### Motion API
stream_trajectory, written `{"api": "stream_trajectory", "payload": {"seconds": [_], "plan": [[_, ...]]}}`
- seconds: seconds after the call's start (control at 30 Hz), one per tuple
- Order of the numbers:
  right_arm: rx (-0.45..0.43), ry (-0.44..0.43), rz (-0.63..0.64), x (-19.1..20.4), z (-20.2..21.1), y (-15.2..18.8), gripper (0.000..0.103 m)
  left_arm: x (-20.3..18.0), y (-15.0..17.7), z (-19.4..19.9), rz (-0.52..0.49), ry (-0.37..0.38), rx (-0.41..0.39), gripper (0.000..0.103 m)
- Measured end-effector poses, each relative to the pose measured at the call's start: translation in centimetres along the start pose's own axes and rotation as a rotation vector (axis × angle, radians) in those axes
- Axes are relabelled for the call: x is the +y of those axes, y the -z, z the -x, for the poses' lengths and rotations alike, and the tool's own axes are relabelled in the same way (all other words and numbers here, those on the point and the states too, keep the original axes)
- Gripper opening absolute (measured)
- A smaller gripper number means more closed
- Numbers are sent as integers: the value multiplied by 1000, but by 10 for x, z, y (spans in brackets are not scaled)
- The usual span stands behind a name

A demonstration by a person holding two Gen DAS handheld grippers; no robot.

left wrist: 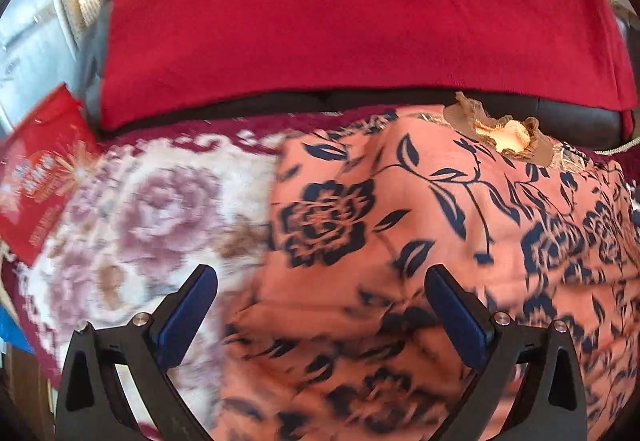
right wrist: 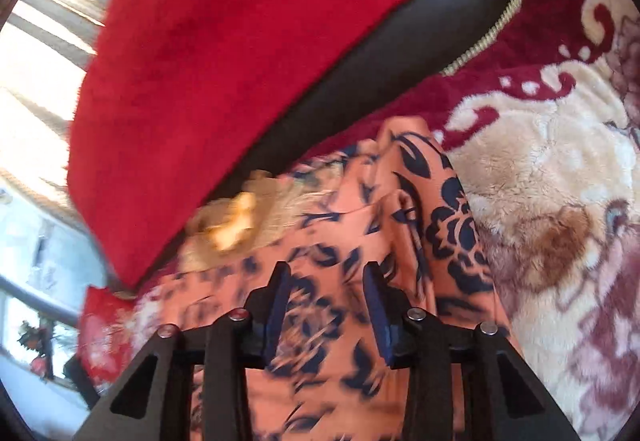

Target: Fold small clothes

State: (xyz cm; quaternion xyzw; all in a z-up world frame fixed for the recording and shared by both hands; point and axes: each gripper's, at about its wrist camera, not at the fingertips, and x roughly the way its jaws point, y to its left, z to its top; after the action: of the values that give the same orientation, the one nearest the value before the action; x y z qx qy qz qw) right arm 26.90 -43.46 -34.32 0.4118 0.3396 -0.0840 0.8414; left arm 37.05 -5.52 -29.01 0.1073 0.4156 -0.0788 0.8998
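Note:
An orange garment (left wrist: 400, 233) with a navy flower print lies spread on a cream and maroon floral blanket (left wrist: 160, 209). A tan lace neckline (left wrist: 504, 135) sits at its far edge. My left gripper (left wrist: 320, 277) hovers over the garment's left part, jaws wide apart with nothing pinched. In the right wrist view the same garment (right wrist: 360, 341) runs under my right gripper (right wrist: 326, 275). Its blue pads (right wrist: 378, 305) stand a narrow gap apart, with printed cloth showing through the gap and no fold caught between them. A raised fold (right wrist: 404, 201) lies just beyond the fingertips.
A bright red fleece throw (left wrist: 352, 21) drapes over a dark sofa back (left wrist: 580, 117) behind the garment. A red printed bag (left wrist: 36, 169) lies at the blanket's left edge. The blanket (right wrist: 552, 177) stretches out to the right of the garment.

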Motion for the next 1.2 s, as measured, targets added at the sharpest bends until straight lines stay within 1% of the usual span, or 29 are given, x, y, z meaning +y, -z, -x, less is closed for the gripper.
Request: {"api": "stream_trajectory", "payload": {"seconds": [0.07,0.1,0.17,0.23,0.27,0.3,0.33,0.4,0.47,0.57,0.63,0.7,0.77,0.8,0.83,0.87,0.9,0.93,0.97,1.0,1.03,1.07,1.1,1.17,1.2], "plan": [[-39,-10,27,1,26,9,50,15,14,22,18,1,-27,103],[-52,-18,36,1,38,13,54,24,19,30,29,6,-34,103],[-81,-21,60,-2,71,25,57,44,35,48,50,5,-44,103],[-103,-17,88,-7,101,41,61,62,54,66,57,-4,-63,103],[-109,-17,96,-12,115,52,63,74,69,76,66,-13,-74,103],[-112,-16,99,-18,126,61,63,86,87,84,80,-19,-80,103],[-113,-12,99,-26,138,73,63,97,103,90,96,-16,-80,103],[-106,-6,97,-44,164,104,63,119,135,99,145,14,-66,103],[-95,14,93,-57,181,125,63,135,161,101,206,56,-20,103],[-44,64,94,-77,189,155,64,147,194,94,282,137,63,103],[-2,88,94,-86,187,168,64,150,208,88,309,170,87,103],[21,137,139,-86,182,180,64,152,218,84,330,194,92,103],[24,177,182,-86,175,189,64,153,223,82,341,239,74,103],[30,190,191,-86,171,191,64,153,225,80,350,272,81,102],[42,207,197,-86,165,193,64,151,227,77,356,302,82,95],[60,224,203,-88,157,195,64,149,228,77,358,360,72,88],[78,237,210,-90,152,198,65,146,228,76,346,392,65,74],[86,250,222,-88,147,200,65,142,227,74,317,414,61,59],[81,262,241,-84,145,202,65,138,226,71,287,412,65,52],[81,255,257,-81,145,204,64,135,224,69,270,407,69,44],[91,228,262,-78,145,206,61,134,224,68,262,410,69,43],[109,170,262,-75,146,209,55,133,224,69,260,419,63,43],[111,144,273,-72,147,211,49,134,223,71,259,432,59,43],[93,123,278,-70,152,215,47,136,224,71,277,481,67,43],[91,117,252,-73,153,215,47,137,224,69,297,503,77,50]]}}
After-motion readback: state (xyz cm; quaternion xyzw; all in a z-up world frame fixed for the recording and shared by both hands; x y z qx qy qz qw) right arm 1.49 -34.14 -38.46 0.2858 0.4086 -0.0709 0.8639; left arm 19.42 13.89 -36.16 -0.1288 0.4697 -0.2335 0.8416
